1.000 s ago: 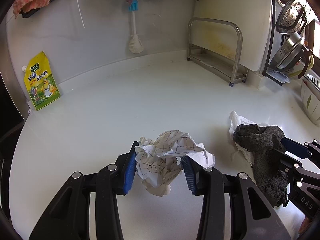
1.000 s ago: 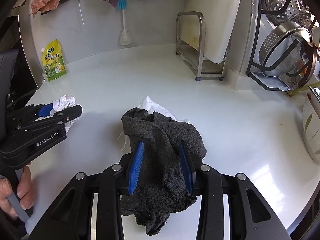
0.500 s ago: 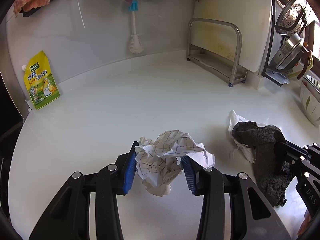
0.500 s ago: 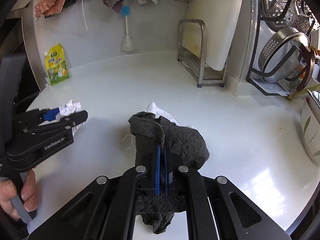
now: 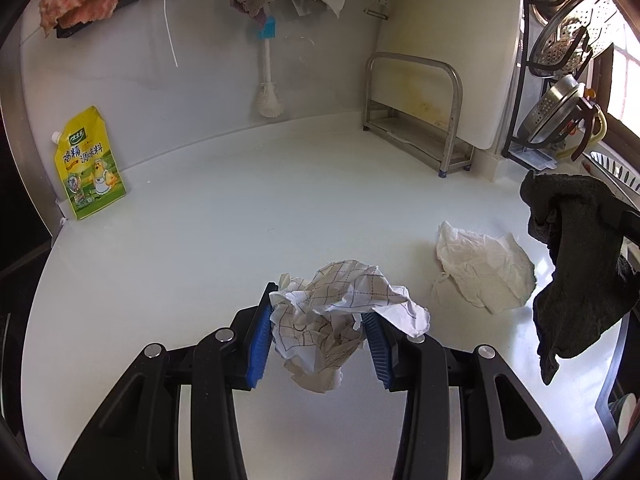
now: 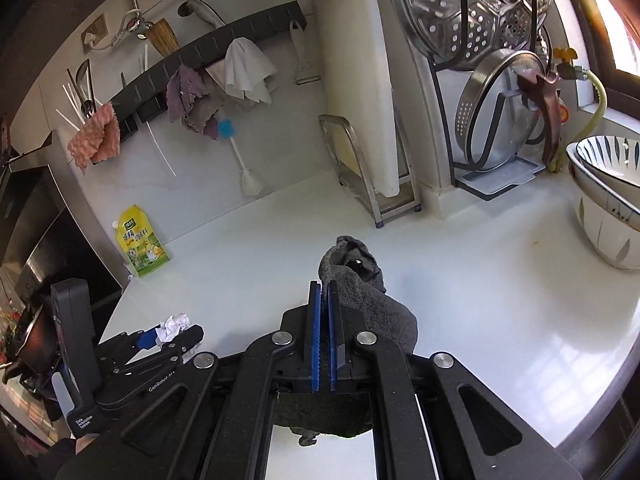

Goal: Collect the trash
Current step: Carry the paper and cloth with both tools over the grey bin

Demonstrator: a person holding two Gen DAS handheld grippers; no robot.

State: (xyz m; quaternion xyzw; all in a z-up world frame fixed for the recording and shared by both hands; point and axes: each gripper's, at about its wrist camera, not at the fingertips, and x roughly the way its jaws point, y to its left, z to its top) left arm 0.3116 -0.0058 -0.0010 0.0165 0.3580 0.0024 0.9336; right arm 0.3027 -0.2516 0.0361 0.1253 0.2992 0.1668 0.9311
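Note:
My left gripper (image 5: 318,330) is shut on a crumpled checked paper ball (image 5: 340,320), held just above the white counter (image 5: 240,240). My right gripper (image 6: 323,328) is shut on a dark grey cloth (image 6: 368,296) and holds it lifted off the counter; the cloth also hangs at the right edge of the left wrist view (image 5: 576,264). A crumpled white tissue (image 5: 480,268) lies flat on the counter where the cloth was. The left gripper with its paper also shows in the right wrist view (image 6: 160,336).
A yellow seasoning pouch (image 5: 90,164) leans on the back wall at left. A metal rack (image 5: 416,120) with a white cutting board stands at the back right. Strainers and lids (image 6: 480,20) hang at right, beside patterned bowls (image 6: 608,200). A brush (image 5: 268,76) and rags hang on the wall.
My right gripper closed on the dark cloth and lifted it up, uncovering the white tissue beneath. My left gripper kept its hold on the paper ball and stayed about where it was.

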